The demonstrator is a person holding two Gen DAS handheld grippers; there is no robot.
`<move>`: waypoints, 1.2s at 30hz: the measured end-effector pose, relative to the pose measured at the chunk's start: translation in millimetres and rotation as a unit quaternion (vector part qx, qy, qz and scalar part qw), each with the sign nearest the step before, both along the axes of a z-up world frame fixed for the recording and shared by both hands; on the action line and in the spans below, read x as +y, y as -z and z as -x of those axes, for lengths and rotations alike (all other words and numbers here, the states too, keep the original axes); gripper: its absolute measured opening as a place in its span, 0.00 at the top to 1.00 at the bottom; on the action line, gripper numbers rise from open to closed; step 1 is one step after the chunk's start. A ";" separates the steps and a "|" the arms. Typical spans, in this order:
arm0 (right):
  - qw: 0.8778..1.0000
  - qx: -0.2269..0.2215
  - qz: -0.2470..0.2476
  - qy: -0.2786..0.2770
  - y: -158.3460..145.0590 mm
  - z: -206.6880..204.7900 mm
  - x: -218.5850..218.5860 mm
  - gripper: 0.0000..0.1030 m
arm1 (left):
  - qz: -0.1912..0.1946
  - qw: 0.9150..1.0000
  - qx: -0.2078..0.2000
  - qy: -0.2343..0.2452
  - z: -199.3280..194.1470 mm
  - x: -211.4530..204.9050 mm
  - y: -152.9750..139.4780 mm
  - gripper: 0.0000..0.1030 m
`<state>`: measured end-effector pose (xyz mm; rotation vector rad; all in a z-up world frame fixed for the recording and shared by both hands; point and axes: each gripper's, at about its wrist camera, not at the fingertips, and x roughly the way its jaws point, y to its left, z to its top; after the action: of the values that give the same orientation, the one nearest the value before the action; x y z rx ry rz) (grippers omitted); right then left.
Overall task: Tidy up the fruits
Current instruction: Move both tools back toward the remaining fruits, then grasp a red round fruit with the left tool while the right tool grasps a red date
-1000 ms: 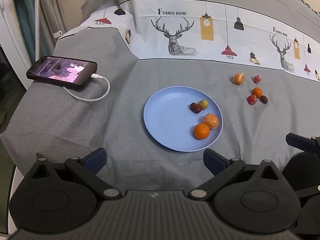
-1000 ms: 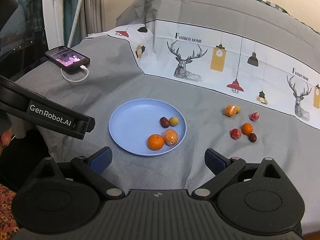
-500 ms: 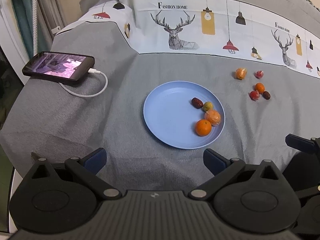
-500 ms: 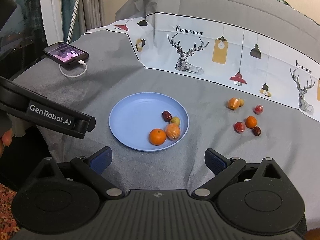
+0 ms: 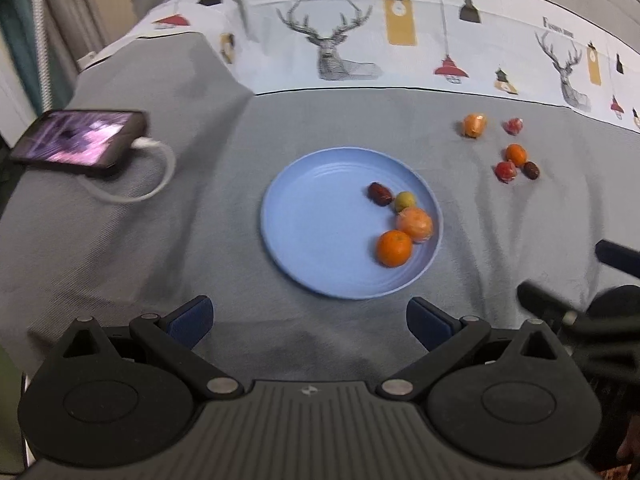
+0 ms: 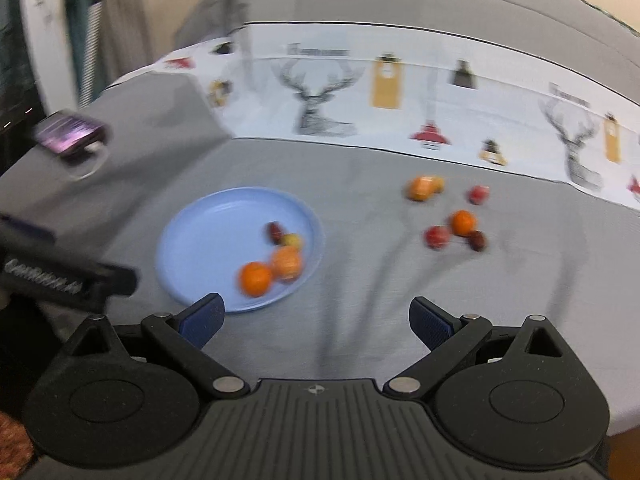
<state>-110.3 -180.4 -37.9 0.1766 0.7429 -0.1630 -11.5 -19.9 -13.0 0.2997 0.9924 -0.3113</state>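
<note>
Holding both tools low over the grey bedspread (image 5: 120,240), you have the left gripper (image 5: 308,316) and the right gripper (image 6: 316,316) each spread wide with nothing between the blue pads. Your left view is the sharper one: the blue plate (image 5: 312,240) sits ahead of it, carrying a whole mandarin (image 5: 394,248), a wrapped orange fruit (image 5: 415,224) touching it, a small yellow-green fruit (image 5: 405,201) and a dark red date (image 5: 379,194) in a curved row along the plate's right side. To the right of the plate, loose on the cloth, lie another wrapped orange fruit (image 5: 474,125), a small red wrapped fruit (image 5: 513,126), a small mandarin (image 5: 516,154), a second red wrapped fruit (image 5: 506,171) and a second date (image 5: 531,170); the last three are clustered close together. Only that view lets you read the phone (image 5: 80,142) and its white cable (image 5: 152,176) clearly. Your right view is smeared by blur, yet it shows the loose cluster (image 6: 456,228) more nearly ahead of its fingers, and the plate (image 6: 200,248) off to the left, with part of your left tool crossing its left edge.
</note>
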 end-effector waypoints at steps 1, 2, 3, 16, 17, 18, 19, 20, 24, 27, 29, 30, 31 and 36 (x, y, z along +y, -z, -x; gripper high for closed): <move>1.000 0.002 -0.001 0.015 1.8 -0.8 -10.8 0.04 | 0.002 1.000 0.003 0.005 -2.7 -6.9 1.5 0.00; 0.999 0.004 -0.002 0.033 4.4 -1.1 -23.5 0.04 | 0.008 1.000 0.008 0.012 -6.5 -15.2 3.0 0.00; 0.999 0.006 -0.002 0.049 6.6 -1.6 -36.6 0.04 | 0.013 1.000 0.013 0.019 -9.7 -22.1 4.2 0.00; 0.985 0.025 0.014 0.173 68.2 -55.8 -182.3 0.04 | 0.004 0.990 -0.011 0.139 -73.5 -177.4 51.9 0.00; 0.985 0.027 0.010 0.167 73.9 -63.1 -188.8 0.04 | -0.001 0.988 -0.014 0.154 -79.6 -191.6 59.0 0.00; 0.987 0.032 0.007 0.157 80.6 -72.6 -195.8 0.04 | -0.009 0.986 -0.017 0.168 -84.7 -205.3 66.8 0.00; 0.989 0.034 0.006 0.145 85.9 -83.3 -200.8 0.04 | -0.015 0.983 -0.018 0.182 -90.1 -215.9 74.6 0.00; 0.991 0.034 0.006 0.129 91.2 -91.5 -205.1 0.04 | -0.021 0.979 -0.018 0.201 -94.7 -227.5 82.8 0.00; 0.996 0.058 0.020 0.057 115.0 -129.5 -216.4 0.05 | -0.049 0.961 -0.023 0.270 -110.7 -264.9 116.3 0.00; 0.997 0.070 0.021 0.026 126.9 -146.2 -220.9 0.05 | -0.059 0.952 -0.016 0.299 -117.9 -280.8 132.4 0.00; 0.996 0.079 0.022 0.019 137.3 -155.5 -224.5 0.05 | -0.061 0.949 -0.017 0.310 -121.9 -289.9 141.0 0.00; 0.996 0.082 0.023 0.021 141.3 -157.9 -226.0 0.05 | -0.065 0.947 -0.018 0.315 -123.4 -293.8 145.3 0.00; 0.996 0.078 0.023 0.022 143.8 -158.5 -227.4 0.06 | -0.069 0.945 -0.019 0.318 -124.5 -296.7 148.2 0.00; 0.999 0.043 0.025 0.019 138.1 -141.4 -235.6 0.70 | -0.035 0.941 -0.025 0.336 -126.7 -303.2 151.2 0.25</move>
<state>31.2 -416.0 -176.0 0.1359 0.8209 -0.2264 115.2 -323.1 -164.2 0.7107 0.8271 -0.8853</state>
